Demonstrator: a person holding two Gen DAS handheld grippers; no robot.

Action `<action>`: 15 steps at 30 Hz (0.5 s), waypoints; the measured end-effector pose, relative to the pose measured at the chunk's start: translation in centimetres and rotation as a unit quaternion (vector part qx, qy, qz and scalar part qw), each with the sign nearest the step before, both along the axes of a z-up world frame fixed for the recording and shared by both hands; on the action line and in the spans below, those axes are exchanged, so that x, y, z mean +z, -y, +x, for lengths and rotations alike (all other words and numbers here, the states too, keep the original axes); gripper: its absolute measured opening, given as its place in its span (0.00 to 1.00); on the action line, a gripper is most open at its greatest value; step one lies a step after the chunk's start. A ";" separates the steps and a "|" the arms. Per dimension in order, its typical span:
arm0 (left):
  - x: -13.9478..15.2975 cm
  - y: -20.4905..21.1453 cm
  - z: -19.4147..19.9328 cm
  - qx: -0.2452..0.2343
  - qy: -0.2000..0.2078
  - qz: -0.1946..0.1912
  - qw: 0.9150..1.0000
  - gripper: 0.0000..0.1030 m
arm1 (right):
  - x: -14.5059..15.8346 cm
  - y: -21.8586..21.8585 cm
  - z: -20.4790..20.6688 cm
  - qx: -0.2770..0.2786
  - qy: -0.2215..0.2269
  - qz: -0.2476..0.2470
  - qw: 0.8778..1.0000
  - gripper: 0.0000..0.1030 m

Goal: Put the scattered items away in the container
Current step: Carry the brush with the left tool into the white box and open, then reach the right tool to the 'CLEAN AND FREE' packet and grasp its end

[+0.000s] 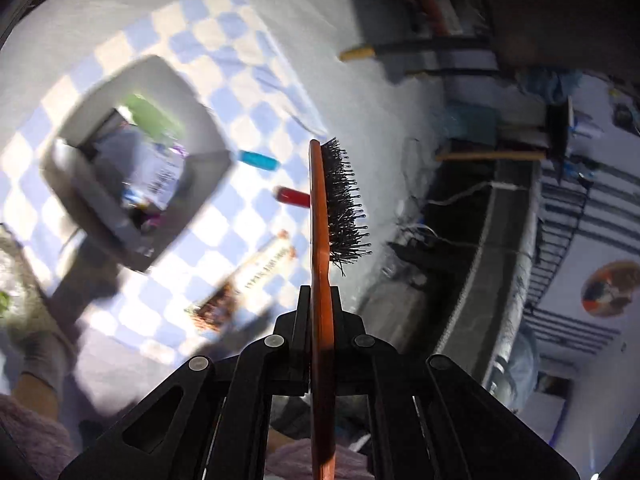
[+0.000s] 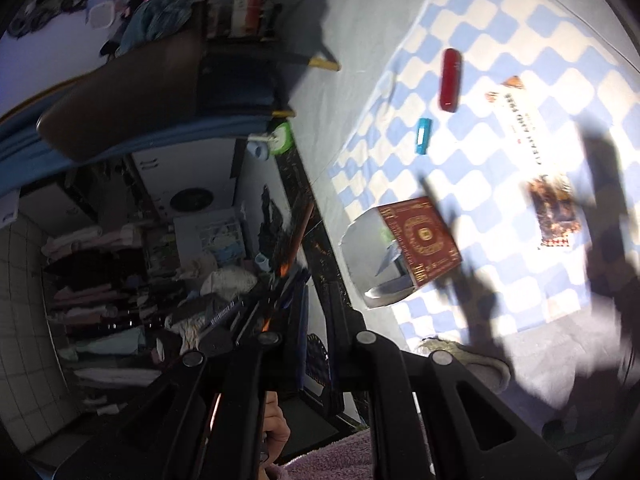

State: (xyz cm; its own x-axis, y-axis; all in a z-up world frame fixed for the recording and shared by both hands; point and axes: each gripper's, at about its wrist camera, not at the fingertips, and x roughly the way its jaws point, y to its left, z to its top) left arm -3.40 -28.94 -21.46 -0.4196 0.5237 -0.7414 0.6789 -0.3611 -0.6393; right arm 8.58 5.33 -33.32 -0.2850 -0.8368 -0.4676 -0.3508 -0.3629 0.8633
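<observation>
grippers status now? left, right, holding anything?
Left gripper: shut on the hairbrush handle.
Right gripper: blurred and dark; cannot tell.

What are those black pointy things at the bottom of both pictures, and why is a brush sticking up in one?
Those black things are tongs that a person holds, one in each hand. Each has a little camera looking forward along it, so you get two pictures: one from the left hand, one from the right.

The left tongs are squeezed shut on an orange hairbrush, gripped by its handle with the bristles pointing right.

Below lies a blue and white checkered cloth. On it sit a grey box already holding a few things, a small red item, a small blue item and a printed packet.

The right tongs are nearly shut. That picture is dark and blurry there, so I cannot tell what, if anything, they hold.
</observation>
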 end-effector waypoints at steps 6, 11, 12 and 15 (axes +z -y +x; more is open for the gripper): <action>-1.7 2.7 0.4 0.016 0.074 -0.004 0.997 0.02 | -1.8 -2.1 0.3 -0.018 0.048 0.013 0.999 0.10; -2.0 2.2 -0.7 0.023 0.101 -0.010 0.995 0.19 | -1.9 -2.2 0.4 -0.009 0.054 0.012 0.998 0.10; -2.0 1.9 -0.4 0.027 0.101 -0.005 0.995 0.55 | -1.9 -2.2 0.4 -0.008 0.053 0.013 0.998 0.10; -1.6 2.2 0.2 0.050 0.081 0.021 0.995 1.00 | -2.1 -2.7 0.5 -0.013 0.055 0.016 0.998 0.10</action>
State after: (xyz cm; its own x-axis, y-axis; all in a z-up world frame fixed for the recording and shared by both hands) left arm -3.24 -31.14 -23.07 -0.3473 0.5177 -0.7819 0.8058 -0.2616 -0.5312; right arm 9.06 8.03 -35.41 -0.2519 -0.8140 -0.5235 -0.4531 -0.3788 0.8070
